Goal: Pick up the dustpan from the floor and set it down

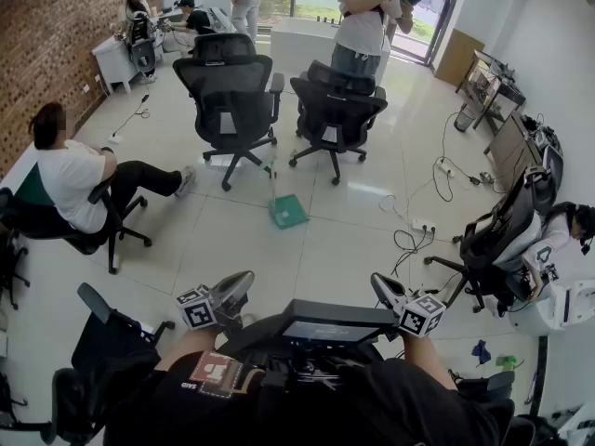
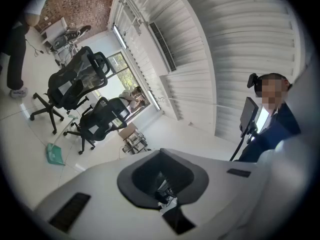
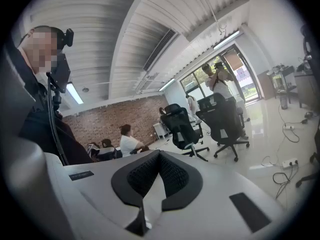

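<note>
Out on the floor ahead, the green dustpan sits well apart from both tongs, handle upright, somewhat nearer the left tongs than the right tongs, each pressed together and empty.

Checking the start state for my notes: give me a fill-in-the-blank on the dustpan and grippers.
The dustpan on the floor is ___ in colour. It lies near two black office ___. The left gripper and right gripper both have jaws ___, holding nothing.
Missing: green; chairs; shut.
</note>
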